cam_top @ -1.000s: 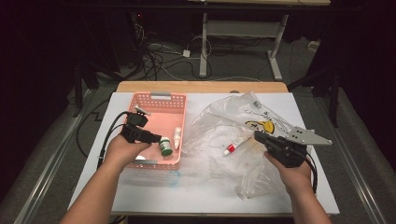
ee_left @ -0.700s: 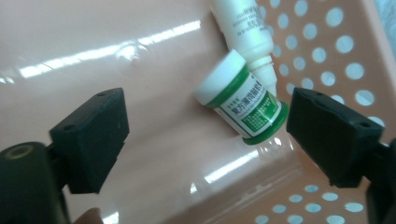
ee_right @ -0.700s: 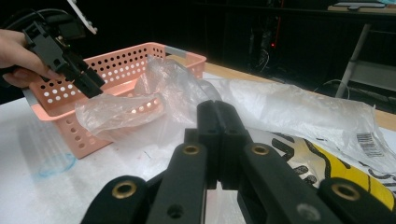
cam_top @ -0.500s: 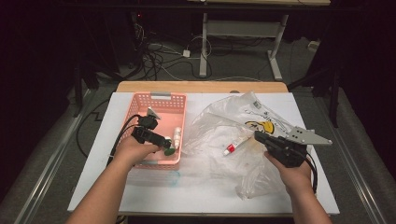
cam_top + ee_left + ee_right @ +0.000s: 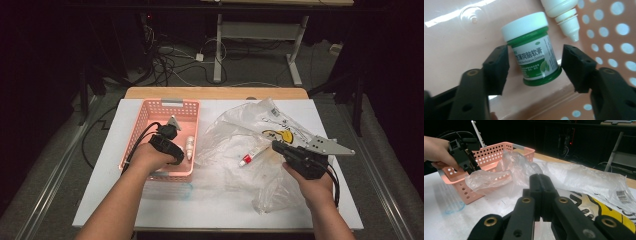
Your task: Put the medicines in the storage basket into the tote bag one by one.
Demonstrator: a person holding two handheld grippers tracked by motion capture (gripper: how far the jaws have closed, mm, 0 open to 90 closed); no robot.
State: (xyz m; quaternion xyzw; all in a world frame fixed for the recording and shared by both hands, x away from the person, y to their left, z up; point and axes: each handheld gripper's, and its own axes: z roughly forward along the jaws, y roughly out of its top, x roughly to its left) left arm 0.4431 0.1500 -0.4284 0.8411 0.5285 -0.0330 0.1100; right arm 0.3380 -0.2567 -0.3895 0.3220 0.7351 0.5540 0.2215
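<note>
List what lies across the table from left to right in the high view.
Pink basket → left gripper → white dropper bottle → red-capped tube → right gripper.

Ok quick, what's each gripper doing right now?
Left gripper: open, jaws just closing around the green jar in the pink basket, not gripping yet.
Right gripper: shut on the plastic bag.

Room: I see it dark, black all round | Floor (image 5: pixel 65 165): grey carpet, cables (image 5: pixel 170 60) tangled beyond the table | Table (image 5: pixel 210 210): white top, wooden far edge | Furniture: white-legged desk frame (image 5: pixel 260 35) behind | Light: falls on the tabletop alone
</note>
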